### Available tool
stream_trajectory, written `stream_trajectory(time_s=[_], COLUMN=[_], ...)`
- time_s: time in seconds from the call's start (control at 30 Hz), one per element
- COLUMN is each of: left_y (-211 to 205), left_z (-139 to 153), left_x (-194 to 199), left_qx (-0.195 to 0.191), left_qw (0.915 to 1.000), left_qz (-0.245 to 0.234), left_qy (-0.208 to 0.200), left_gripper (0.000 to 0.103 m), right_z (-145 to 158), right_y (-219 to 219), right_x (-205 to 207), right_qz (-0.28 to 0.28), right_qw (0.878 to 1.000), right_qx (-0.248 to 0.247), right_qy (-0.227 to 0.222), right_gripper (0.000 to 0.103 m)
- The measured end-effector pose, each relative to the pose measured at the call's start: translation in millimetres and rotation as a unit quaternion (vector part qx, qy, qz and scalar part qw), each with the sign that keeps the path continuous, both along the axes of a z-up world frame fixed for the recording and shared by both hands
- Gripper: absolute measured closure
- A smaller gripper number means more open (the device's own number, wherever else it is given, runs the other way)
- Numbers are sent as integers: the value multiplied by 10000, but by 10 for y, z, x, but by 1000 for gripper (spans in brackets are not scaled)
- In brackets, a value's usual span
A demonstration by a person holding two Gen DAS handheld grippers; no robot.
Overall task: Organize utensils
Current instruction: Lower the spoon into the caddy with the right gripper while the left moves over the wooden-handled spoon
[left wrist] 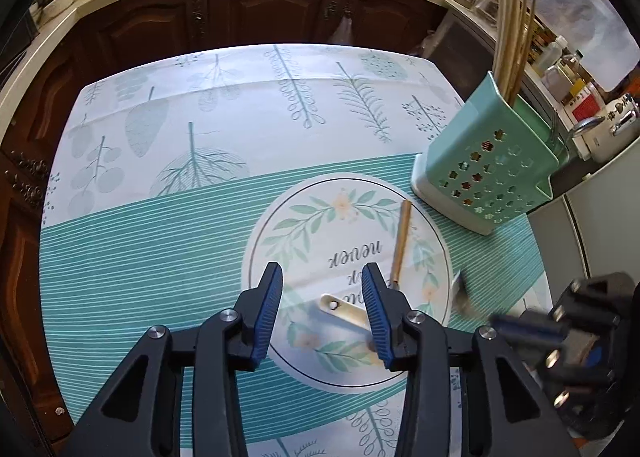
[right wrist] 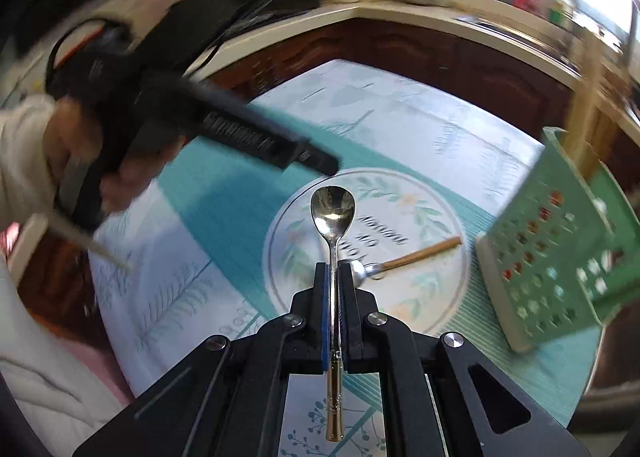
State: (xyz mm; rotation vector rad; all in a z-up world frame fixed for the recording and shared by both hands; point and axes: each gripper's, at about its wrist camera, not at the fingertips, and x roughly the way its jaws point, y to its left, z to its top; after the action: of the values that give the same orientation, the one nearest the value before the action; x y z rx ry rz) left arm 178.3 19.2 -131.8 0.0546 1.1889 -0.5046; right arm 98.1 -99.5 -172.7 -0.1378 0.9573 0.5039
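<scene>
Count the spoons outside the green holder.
2: a metal spoon clamped in the right claw, and a wooden-handled spoon lying on the tablecloth. A cream handle under the left claw may be a third; its end is hidden.

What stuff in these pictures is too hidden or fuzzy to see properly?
- Left view: the cream spoon has its far end hidden behind the left tool.
- Left view: the right tool is a blur.
- Right view: the holes in the green holder are smeared.
- Right view: the wooden-handled spoon has its bowl partly hidden.
</scene>
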Motion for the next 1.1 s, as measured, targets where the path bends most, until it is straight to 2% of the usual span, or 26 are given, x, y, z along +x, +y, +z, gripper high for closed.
stream_trajectory(time_s=[0.07, 0.17, 0.3, 0.5, 0.63, 0.87, 1.1], left_y=[-61, -147, -275, -443, -484, -464, -469], left_z=[24, 54, 96, 41, -20, -130, -250], left_x=[-19, -31, -37, -5, 12, 5, 36], left_qx=[4, -15, -37, -75, -109, -53, 49], left_qw=[9999, 9998, 9990, 9975, 9976, 9977, 9975], left_qz=[-101, -221, -443, -672, -622, -532, -495], left_qy=[-6, 1, -9, 187, 298, 420, 506], left_gripper=[64, 63, 63, 63, 63, 63, 63], right_z=[173, 470, 835, 1027, 974, 704, 511], right_y=[-218, -533, -999, -1511, -1801, -2097, -1874], right_x=[28, 37, 10, 33, 121, 463, 751], right_qz=[-580, -1356, -2340, -3041, -3150, -3093, -2681], right_qw=[9978, 9871, 9593, 9266, 9134, 9098, 9216], right_qx=[310, 733, 1269, 1660, 1988, 2107, 1602], right_qy=[-127, -433, -946, -1460, -1643, -1793, -2306], right_gripper=[100, 100, 100, 100, 100, 100, 100])
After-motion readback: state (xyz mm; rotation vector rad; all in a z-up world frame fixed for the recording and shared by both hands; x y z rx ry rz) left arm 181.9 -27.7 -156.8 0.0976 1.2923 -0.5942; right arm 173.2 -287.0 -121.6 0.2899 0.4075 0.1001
